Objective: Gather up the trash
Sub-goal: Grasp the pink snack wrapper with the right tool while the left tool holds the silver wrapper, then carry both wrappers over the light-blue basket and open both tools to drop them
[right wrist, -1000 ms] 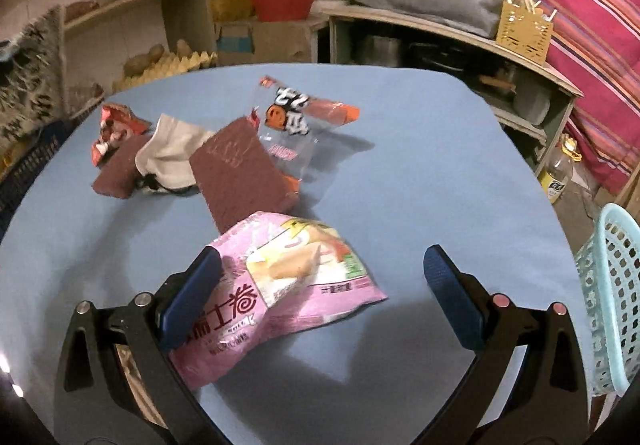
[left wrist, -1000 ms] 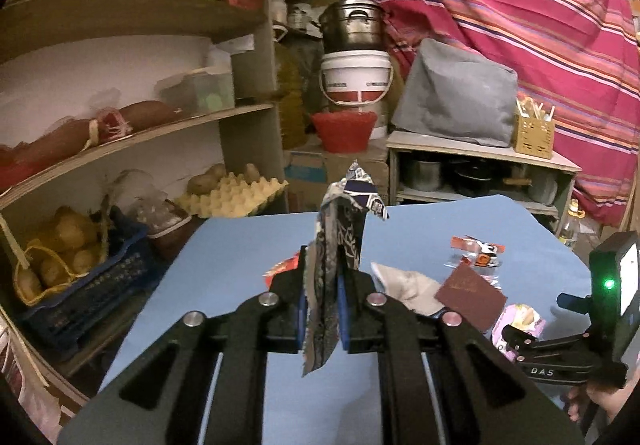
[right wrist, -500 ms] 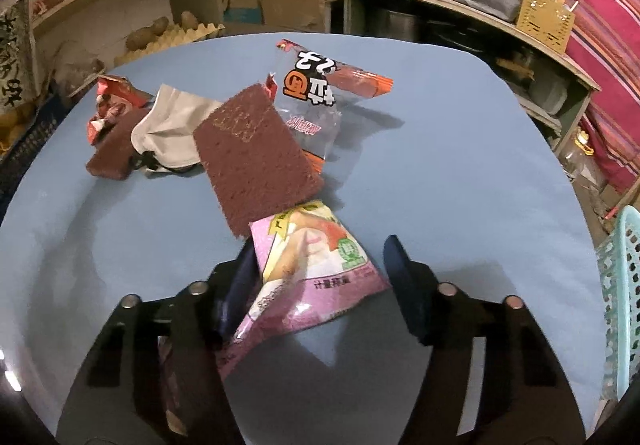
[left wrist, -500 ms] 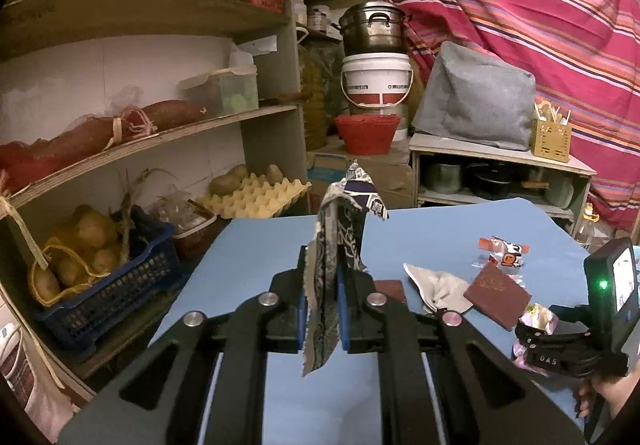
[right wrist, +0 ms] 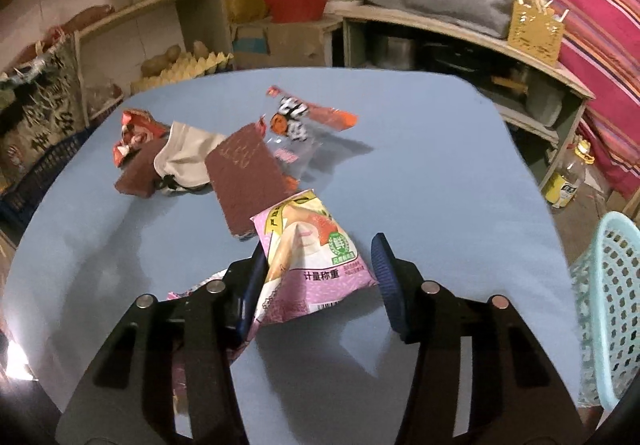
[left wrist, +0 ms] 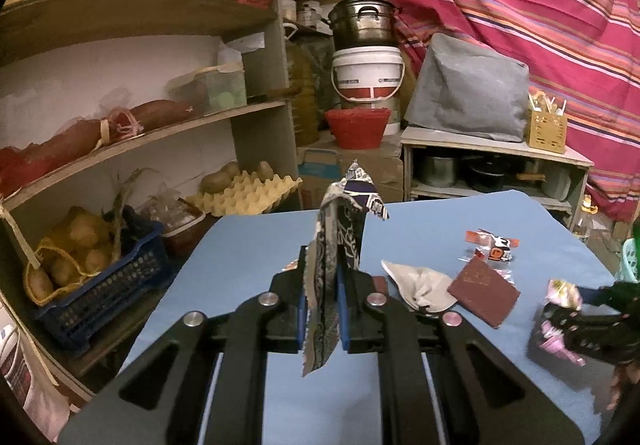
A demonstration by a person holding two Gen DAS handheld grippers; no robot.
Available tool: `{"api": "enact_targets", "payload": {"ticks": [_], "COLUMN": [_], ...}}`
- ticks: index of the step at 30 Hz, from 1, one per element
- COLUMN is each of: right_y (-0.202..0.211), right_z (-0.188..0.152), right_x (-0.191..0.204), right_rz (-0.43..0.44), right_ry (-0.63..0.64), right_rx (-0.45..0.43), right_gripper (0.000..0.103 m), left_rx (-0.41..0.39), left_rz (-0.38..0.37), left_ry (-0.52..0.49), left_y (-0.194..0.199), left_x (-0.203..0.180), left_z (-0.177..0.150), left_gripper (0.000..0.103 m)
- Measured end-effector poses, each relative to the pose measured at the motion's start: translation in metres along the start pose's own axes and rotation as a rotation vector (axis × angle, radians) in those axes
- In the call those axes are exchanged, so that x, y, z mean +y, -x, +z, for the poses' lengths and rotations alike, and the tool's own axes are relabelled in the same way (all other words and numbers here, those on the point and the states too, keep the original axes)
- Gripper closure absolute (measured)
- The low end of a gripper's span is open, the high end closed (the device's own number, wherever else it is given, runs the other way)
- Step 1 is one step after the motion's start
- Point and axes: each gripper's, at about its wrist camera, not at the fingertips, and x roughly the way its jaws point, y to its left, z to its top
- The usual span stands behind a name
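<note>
Your right gripper [right wrist: 316, 277] is closing on the pink snack packet [right wrist: 310, 257]: its left pad already touches the crumpled film while the right pad stands just clear, so the packet lies between the jaws, its long axis running away from you, lifted off the blue bench [right wrist: 440, 149]. Your left gripper [left wrist: 323, 311] is clamped on an upright patterned wrapper [left wrist: 340, 245]. Farther out lie the brown pad [right wrist: 248, 173], cream cloth [right wrist: 188, 157] and clear orange wrapper [right wrist: 300, 125], nearer your right hand, with the pale blue basket [right wrist: 608, 305] at its right.
</note>
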Motion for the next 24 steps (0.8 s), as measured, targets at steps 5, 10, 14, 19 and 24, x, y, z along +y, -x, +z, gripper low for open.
{"api": "enact_targets", "payload": {"ticks": [5, 10, 14, 19, 24], "right_y": [0.032, 0.060, 0.072, 0.089, 0.111], "right_z": [-0.001, -0.004, -0.010, -0.018, -0.024], "right_x": [-0.019, -0.046, -0.069, -0.104, -0.146], "right_rz": [-0.008, -0.026, -0.047, -0.084, -0.127], "right_ry": [-0.021, -0.060, -0.081, -0.120, -0.176], "right_rx": [-0.084, -0.145, -0.151, -0.166, -0.190], "right_gripper": [0.052, 0.052, 0.052, 0.052, 0.052], "left_rx": [0.002, -0.003, -0.013, -0.021, -0.025], "left_rz": [-0.027, -0.063, -0.104, -0.155, -0.215], "left_ry": [-0.003, -0.020, -0.030, -0.040, -0.055], "left_y": [0.001, 0.002, 0.005, 0.006, 0.013], "left_x": [-0.021, -0.048, -0.075, -0.108, -0.143], "left_z": [0.001, 0.003, 0.007, 0.014, 0.018], "left_gripper": [0.091, 0.091, 0.091, 0.091, 0.091]}}
